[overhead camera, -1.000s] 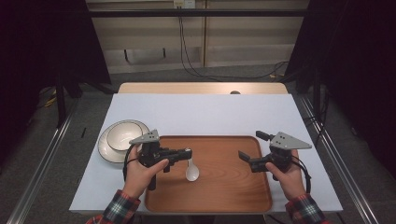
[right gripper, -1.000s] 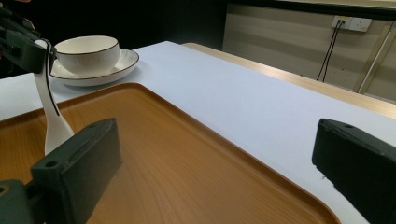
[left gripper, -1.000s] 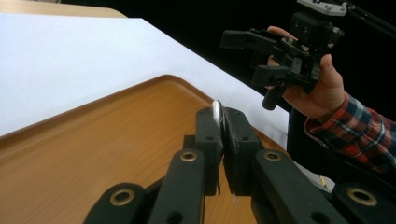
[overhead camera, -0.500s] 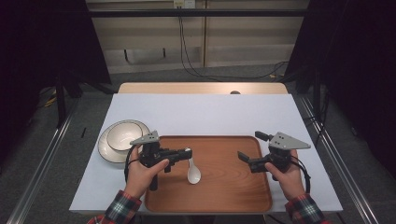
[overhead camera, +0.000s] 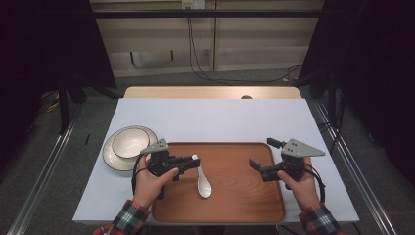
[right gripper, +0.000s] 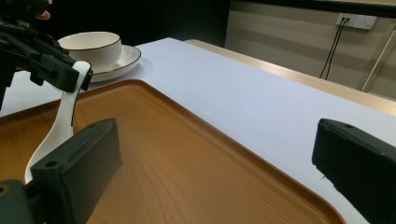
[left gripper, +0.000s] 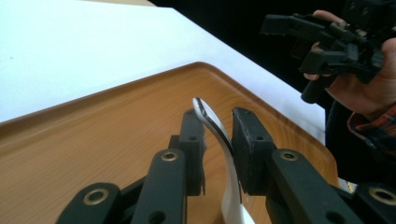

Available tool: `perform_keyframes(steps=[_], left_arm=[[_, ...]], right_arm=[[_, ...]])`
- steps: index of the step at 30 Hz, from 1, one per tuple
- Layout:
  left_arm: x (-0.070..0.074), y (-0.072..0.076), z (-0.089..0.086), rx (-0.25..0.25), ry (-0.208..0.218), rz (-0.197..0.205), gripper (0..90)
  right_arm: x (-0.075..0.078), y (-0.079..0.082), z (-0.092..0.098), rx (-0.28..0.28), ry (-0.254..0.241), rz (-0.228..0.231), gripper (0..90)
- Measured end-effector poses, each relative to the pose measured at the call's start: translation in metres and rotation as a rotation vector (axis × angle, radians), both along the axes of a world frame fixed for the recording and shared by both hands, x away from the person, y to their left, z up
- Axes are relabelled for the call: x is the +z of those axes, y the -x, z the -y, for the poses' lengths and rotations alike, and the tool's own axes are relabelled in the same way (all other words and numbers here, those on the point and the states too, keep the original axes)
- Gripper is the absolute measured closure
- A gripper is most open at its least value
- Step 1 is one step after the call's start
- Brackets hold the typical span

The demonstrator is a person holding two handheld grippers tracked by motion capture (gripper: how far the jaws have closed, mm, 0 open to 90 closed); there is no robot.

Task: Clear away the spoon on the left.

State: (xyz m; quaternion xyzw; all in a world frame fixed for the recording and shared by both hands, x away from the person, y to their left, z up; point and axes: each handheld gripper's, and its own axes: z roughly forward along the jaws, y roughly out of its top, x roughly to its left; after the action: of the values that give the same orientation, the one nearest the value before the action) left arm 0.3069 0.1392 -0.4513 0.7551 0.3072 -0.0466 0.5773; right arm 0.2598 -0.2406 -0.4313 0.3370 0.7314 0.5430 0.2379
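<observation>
Little has shifted over the last second: my left gripper (overhead camera: pixel 192 161) sits where it did, over the left part of the wooden tray (overhead camera: pixel 244 205), and the white spoon (overhead camera: pixel 202 182) has barely moved beneath it. Starting from the left, the white bowl (overhead camera: pixel 128 143) stands on its plate (overhead camera: pixel 113 160) on the pale table cover (overhead camera: pixel 215 120), just off the tray's left edge; from what I can see, the bowl has nothing in it. Next, in the left gripper view the jaws stand narrow on either side of the spoon's handle tip (left gripper: pixel 205 112), one pad against it and the other close, while the spoon's bowl end rests on the tray. I judge the pick-up of the spoon to be the step in hand, and the next move calls for a firm squeeze and a straight lift. Apart from the spoon, the tray carries nothing. Farthest right, my right gripper (overhead camera: pixel 255 164) hovers over the tray's right side, jaws wide, holding nothing.
</observation>
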Motion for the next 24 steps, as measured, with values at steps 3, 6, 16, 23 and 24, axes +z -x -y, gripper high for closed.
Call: perform_keyframes(steps=[3,6,16,23,24], left_arm=[[-0.0020,-0.0006,0.0009,0.006,-0.017,0.012,73.4],[-0.0023,-0.0003,0.0018,0.011,-0.032,0.020,72.8],[-0.0055,-0.0009,0.0037,0.015,-0.051,0.039,70.9],[-0.0064,-0.0020,0.0055,0.008,-0.072,0.054,69.8],[-0.0069,-0.0023,0.0071,0.010,-0.069,0.053,69.7]], right_arm=[[-0.0002,0.0002,-0.0003,0.002,-0.001,-0.002,0.8],[-0.0001,0.0004,-0.0003,0.001,0.001,-0.004,0.8],[0.0000,0.0009,-0.0001,0.005,0.004,-0.002,0.8],[-0.0004,0.0014,0.0007,0.014,0.004,-0.002,0.8],[-0.0005,0.0020,0.0015,0.018,0.007,-0.007,0.8]])
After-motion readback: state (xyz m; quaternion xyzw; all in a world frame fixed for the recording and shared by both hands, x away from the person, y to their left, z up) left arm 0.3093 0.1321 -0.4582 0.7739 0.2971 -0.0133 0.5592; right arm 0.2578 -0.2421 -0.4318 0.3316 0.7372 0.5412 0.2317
